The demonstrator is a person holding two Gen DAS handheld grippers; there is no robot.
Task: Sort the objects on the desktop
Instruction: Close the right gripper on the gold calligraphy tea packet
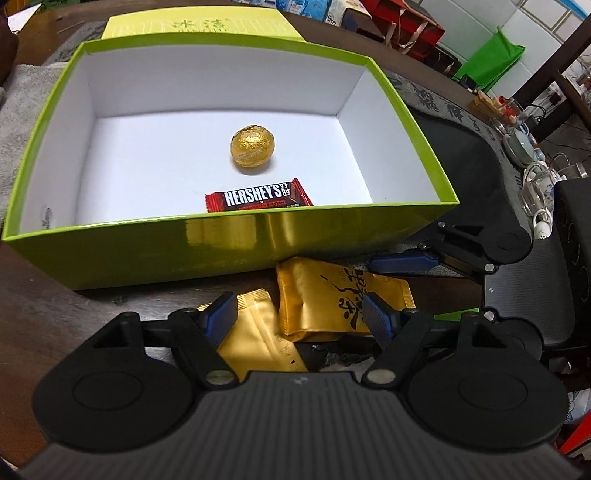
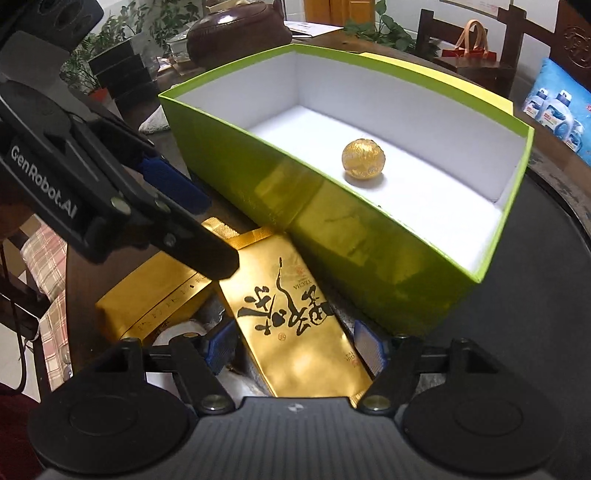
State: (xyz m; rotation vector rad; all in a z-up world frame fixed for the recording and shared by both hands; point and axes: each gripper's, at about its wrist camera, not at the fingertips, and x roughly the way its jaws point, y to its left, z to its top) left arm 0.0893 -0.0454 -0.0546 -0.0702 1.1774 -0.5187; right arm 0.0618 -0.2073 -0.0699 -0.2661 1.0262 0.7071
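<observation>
A lime-green open box (image 1: 236,243) with a white inside holds a gold foil ball (image 1: 253,149) and a red Hershey's bar (image 1: 258,197). The box (image 2: 332,229) and ball (image 2: 362,159) also show in the right wrist view. Two gold tea packets lie on the table in front of the box: one with black calligraphy (image 1: 332,302) (image 2: 295,317) and a plainer one (image 1: 255,339) (image 2: 155,295). My left gripper (image 1: 301,314) is open above both packets. My right gripper (image 2: 295,349) is open and straddles the calligraphy packet. The left gripper's fingers (image 2: 177,184) show over the plainer packet.
The box lid (image 1: 199,24) lies behind the box. A grey towel (image 1: 22,96) lies at its left. Glass teaware (image 1: 535,184) and a black tray (image 1: 461,155) stand at the right. The right gripper's body (image 1: 480,247) is close beside the box corner.
</observation>
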